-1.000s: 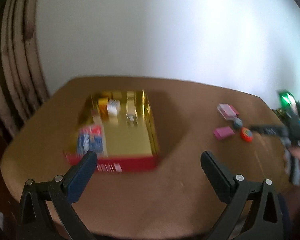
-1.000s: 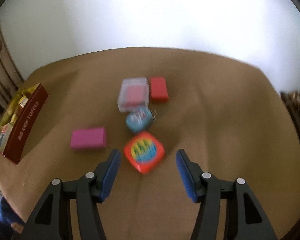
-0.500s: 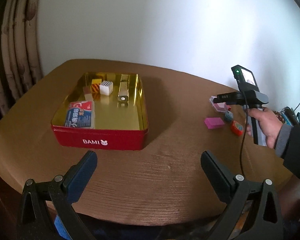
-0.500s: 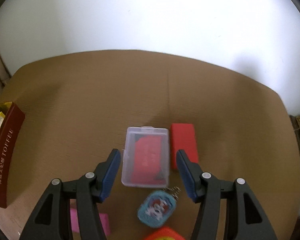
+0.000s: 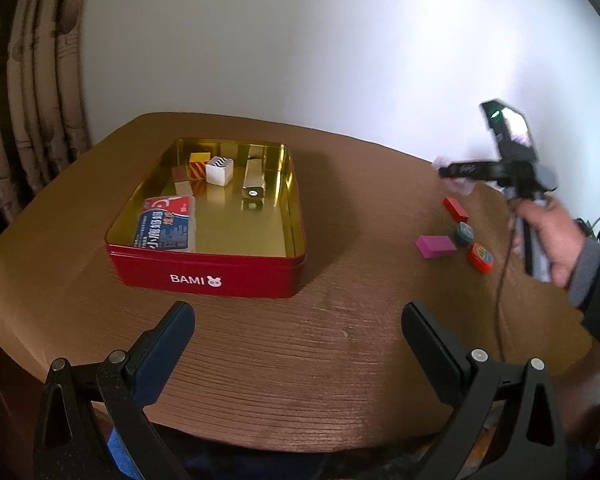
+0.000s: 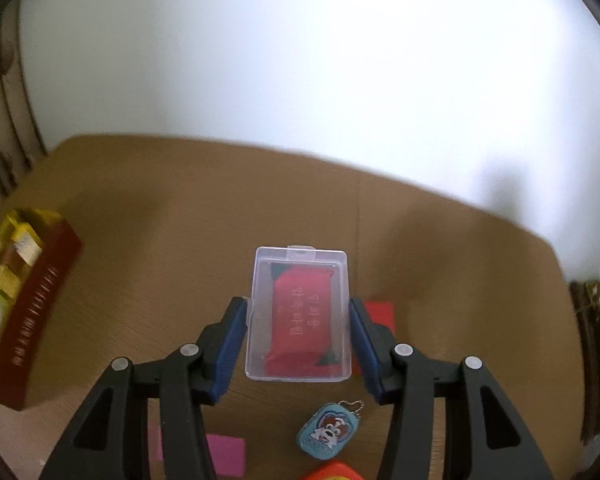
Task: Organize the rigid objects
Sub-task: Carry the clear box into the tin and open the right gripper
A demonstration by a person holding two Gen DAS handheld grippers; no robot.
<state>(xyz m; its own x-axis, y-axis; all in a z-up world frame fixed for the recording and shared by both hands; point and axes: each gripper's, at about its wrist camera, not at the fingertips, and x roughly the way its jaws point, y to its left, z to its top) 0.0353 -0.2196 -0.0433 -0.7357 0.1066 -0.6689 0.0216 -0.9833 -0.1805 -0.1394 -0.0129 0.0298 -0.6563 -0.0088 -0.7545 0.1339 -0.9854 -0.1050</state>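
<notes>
Closing in from both sides, the right gripper (image 6: 298, 342) now holds the clear box (image 6: 299, 314), lifted off the table (image 6: 180, 240), ready for the red tin (image 5: 208, 270) far left, while the left gripper (image 5: 298, 344) waits wide with nothing.

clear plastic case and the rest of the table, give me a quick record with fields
clear plastic case: between the right gripper pads, which have just been closing on it; red pack inside
left gripper: open, holds nothing
red tin: on table, open, holds small blocks and a card pack
red block: on table
pink block: on table
blue dog tag: on table
table: brown, wood grain
</notes>
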